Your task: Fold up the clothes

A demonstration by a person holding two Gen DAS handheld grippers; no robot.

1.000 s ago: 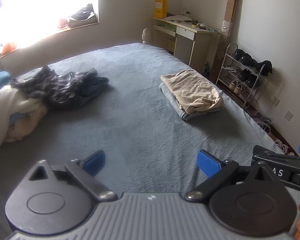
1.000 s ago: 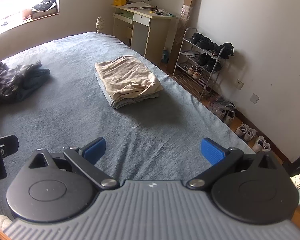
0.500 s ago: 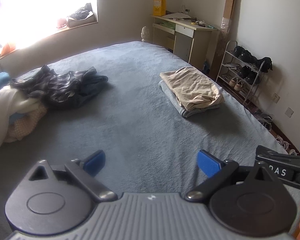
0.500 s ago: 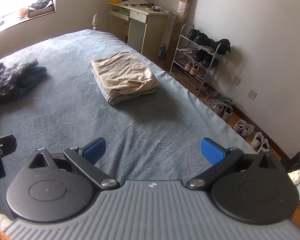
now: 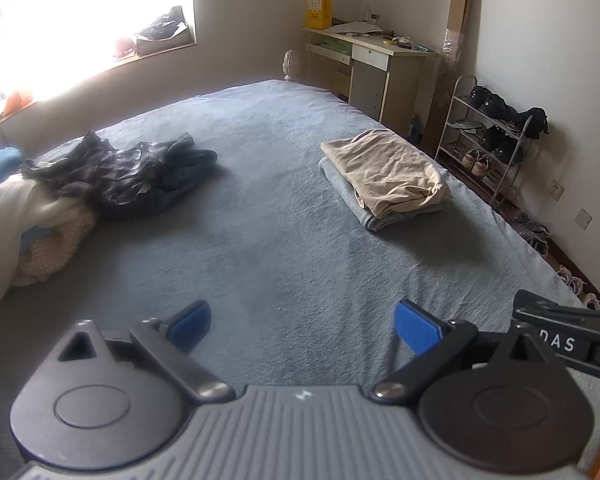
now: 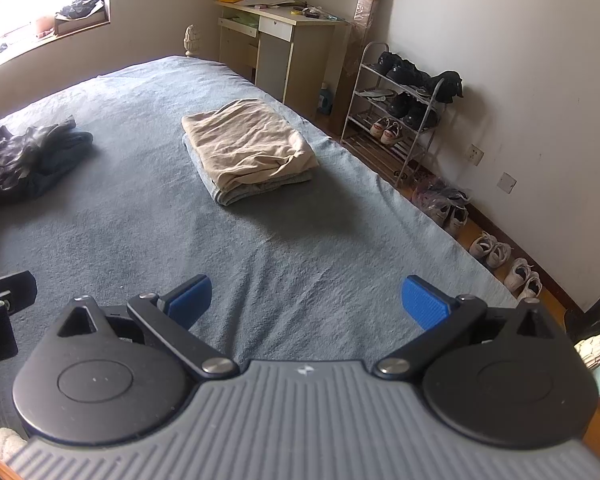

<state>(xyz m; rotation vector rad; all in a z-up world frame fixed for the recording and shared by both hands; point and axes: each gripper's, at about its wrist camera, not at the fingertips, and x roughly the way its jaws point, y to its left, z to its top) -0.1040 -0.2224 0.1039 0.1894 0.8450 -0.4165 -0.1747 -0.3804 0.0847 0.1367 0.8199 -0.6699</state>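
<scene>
Both hand-held grippers, left (image 5: 302,320) and right (image 6: 305,300), hover over the bed (image 5: 284,240) with jaws spread wide and nothing between them. A beige garment (image 6: 246,144) lies folded on a grey one at the right side; a plaid shirt (image 5: 112,168) and pale clothes (image 5: 24,224) lie crumpled at the left. Any crumpled piece should be pinched by two corners or the shoulders and spread flat before it is creased.

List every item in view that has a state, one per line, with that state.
left gripper: open, empty
right gripper: open, empty
beige garment: folded, stacked on the grey-blue one
grey-blue garment: folded, underneath
plaid clothes: crumpled, unfolded
white clothes: heaped, unfolded
desk drawer: closed
</scene>
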